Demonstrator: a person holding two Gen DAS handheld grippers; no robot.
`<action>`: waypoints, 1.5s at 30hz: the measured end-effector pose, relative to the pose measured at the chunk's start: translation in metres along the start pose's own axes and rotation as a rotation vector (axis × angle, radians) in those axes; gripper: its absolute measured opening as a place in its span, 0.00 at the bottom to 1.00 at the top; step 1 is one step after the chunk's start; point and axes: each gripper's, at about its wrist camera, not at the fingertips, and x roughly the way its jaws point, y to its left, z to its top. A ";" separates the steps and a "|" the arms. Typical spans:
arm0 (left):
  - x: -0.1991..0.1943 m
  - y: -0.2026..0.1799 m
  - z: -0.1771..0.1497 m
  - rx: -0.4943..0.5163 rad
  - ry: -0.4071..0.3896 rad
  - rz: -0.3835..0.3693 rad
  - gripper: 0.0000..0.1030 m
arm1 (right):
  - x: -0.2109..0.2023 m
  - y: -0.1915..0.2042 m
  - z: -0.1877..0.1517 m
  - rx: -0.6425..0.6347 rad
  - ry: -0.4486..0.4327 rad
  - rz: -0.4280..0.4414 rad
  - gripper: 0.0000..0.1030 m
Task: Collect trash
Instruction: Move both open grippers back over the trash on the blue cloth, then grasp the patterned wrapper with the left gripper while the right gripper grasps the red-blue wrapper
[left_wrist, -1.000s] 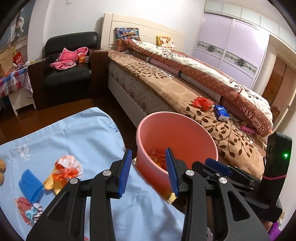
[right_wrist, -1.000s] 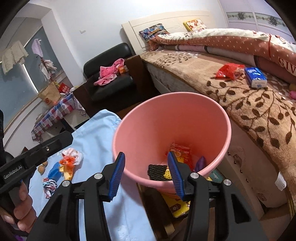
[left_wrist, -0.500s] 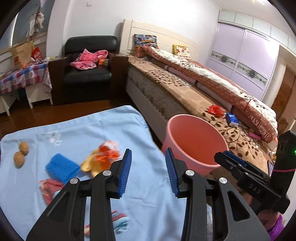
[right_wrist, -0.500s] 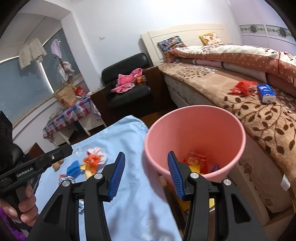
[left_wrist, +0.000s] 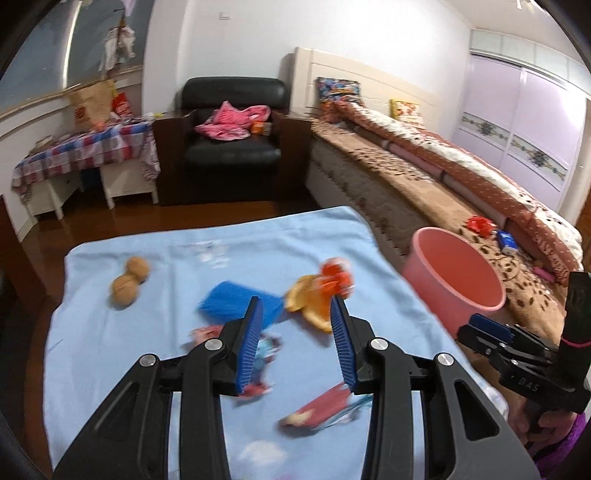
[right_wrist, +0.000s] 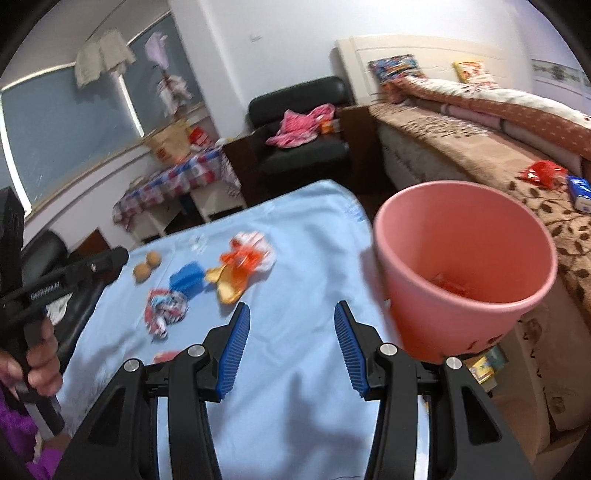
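I see both hand-held grippers, left (left_wrist: 295, 336) and right (right_wrist: 291, 343), released; the round pink plastic bucket (right_wrist: 461, 288) contains orange wrappers (right_wrist: 448, 284).

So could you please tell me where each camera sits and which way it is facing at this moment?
Left wrist: on the left gripper, angled down at the blue cloth and its litter; the right gripper shows at the right edge.
Right wrist: on the right gripper, facing the cloth and pink bucket; the left hand shows at the left.
Both share the bucket, blue sponge, armchair and bed.
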 end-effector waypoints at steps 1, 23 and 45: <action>-0.003 0.007 -0.003 -0.008 0.000 0.017 0.37 | 0.002 0.003 -0.001 -0.009 0.006 0.002 0.46; 0.041 0.015 -0.036 -0.077 0.163 0.061 0.37 | 0.035 0.034 -0.014 -0.085 0.109 0.066 0.46; 0.038 0.035 -0.052 -0.042 0.120 0.062 0.03 | 0.064 0.051 -0.022 -0.105 0.217 0.207 0.56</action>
